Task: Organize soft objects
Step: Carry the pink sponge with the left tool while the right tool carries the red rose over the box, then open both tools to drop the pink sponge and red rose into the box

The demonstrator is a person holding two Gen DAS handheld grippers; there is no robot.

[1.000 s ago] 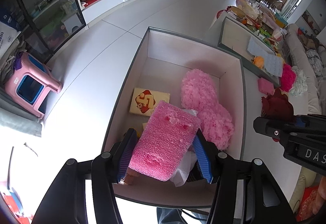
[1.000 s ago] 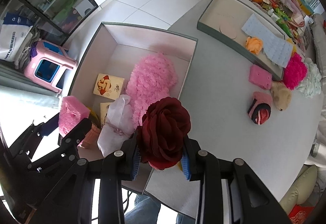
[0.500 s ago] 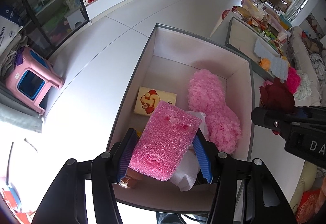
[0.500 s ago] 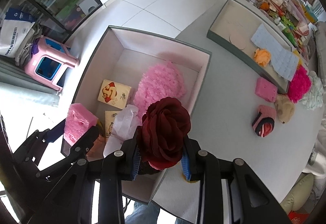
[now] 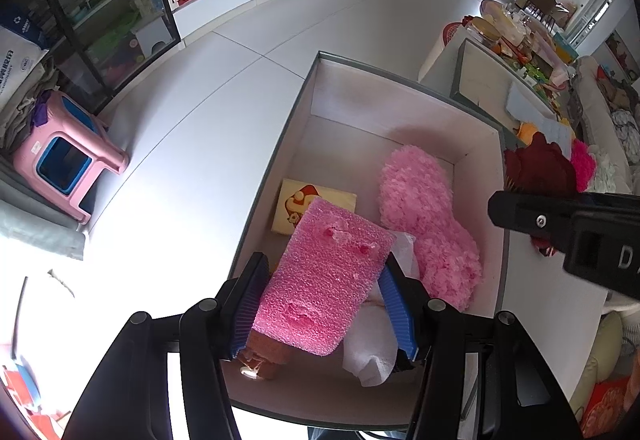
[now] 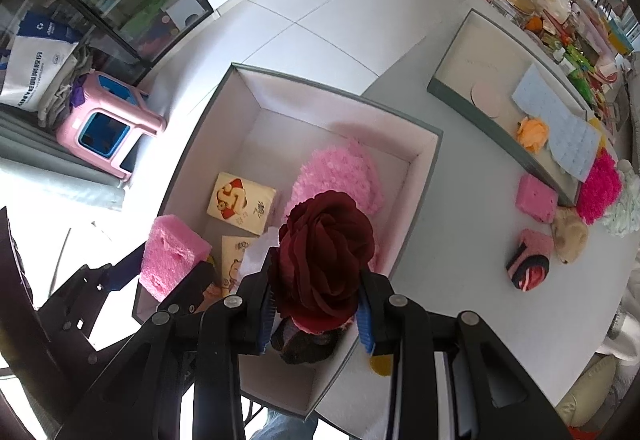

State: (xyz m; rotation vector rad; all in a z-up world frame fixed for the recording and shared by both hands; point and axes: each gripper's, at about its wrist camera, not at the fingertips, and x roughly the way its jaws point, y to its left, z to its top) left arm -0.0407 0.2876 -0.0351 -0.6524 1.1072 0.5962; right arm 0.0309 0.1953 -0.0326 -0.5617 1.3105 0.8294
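My left gripper (image 5: 324, 304) is shut on a pink sponge block (image 5: 326, 288), held above the near end of a grey-rimmed open box (image 5: 400, 74). My right gripper (image 6: 318, 310) is shut on a dark red fabric rose (image 6: 324, 260), over the box's (image 6: 340, 90) near right part. In the box lie a fluffy pink pad (image 5: 428, 216), a yellow tissue pack (image 6: 240, 202), a white wrapped bundle (image 5: 372, 352) and a brown item (image 5: 264, 354). The rose (image 5: 540, 168) and right gripper body also show at the right edge of the left wrist view.
On the white table to the right lie a pink sponge (image 6: 536, 198), a striped roll (image 6: 530, 266), a tan plush (image 6: 570, 236), a magenta puff (image 6: 600, 190) and a shallow grey tray (image 6: 472, 100). A pink stool (image 6: 106, 126) stands on the floor at left.
The right gripper has carried the rose leftward, from the box's right rim to over the box interior. The left gripper still holds the sponge in about the same place.
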